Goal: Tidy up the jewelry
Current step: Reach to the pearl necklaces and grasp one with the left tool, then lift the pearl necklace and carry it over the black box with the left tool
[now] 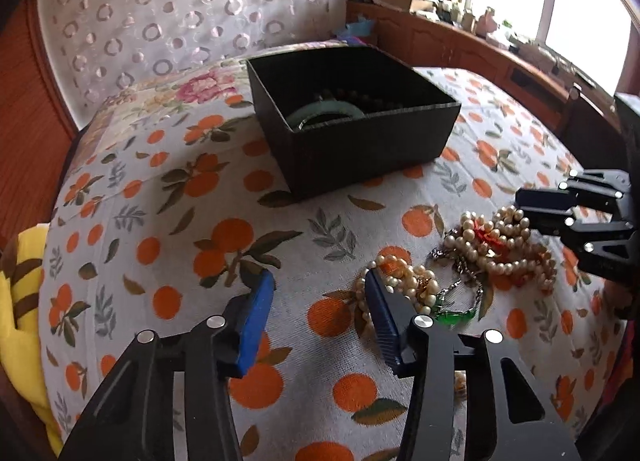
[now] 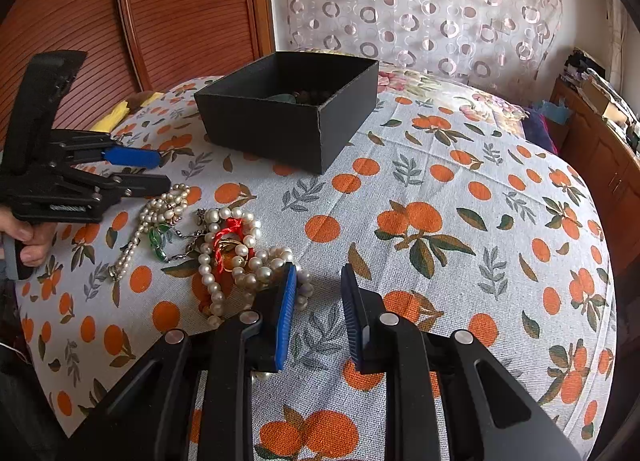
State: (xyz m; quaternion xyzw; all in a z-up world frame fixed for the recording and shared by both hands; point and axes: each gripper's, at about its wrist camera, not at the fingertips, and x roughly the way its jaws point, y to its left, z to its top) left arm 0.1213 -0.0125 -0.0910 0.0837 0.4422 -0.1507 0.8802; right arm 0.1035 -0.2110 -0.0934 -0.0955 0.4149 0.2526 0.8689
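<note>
A black open box (image 1: 360, 141) sits on the orange-print bedspread (image 1: 200, 221), with a green bangle (image 1: 324, 115) and dark beads (image 1: 360, 95) inside. A tangle of pearl necklaces with a red cord (image 2: 228, 249) lies in front, with a thinner pearl strand (image 2: 160, 213) and a green-stone chain (image 2: 158, 241) beside it. My left gripper (image 1: 318, 289) is open with only cloth between its blue pads, its right finger beside the thin pearl strand (image 1: 404, 281). My right gripper (image 2: 318, 293) stands narrowly open and empty, its left finger against the pearl tangle.
A yellow striped cloth (image 1: 20, 301) lies at the bed's left edge. A wooden cabinet (image 1: 480, 53) with clutter runs under the window. A ribbed wooden door (image 2: 160, 21) and a circle-patterned curtain (image 2: 420, 1) stand behind the bed. A person's hand (image 2: 28, 241) holds the left gripper's handle.
</note>
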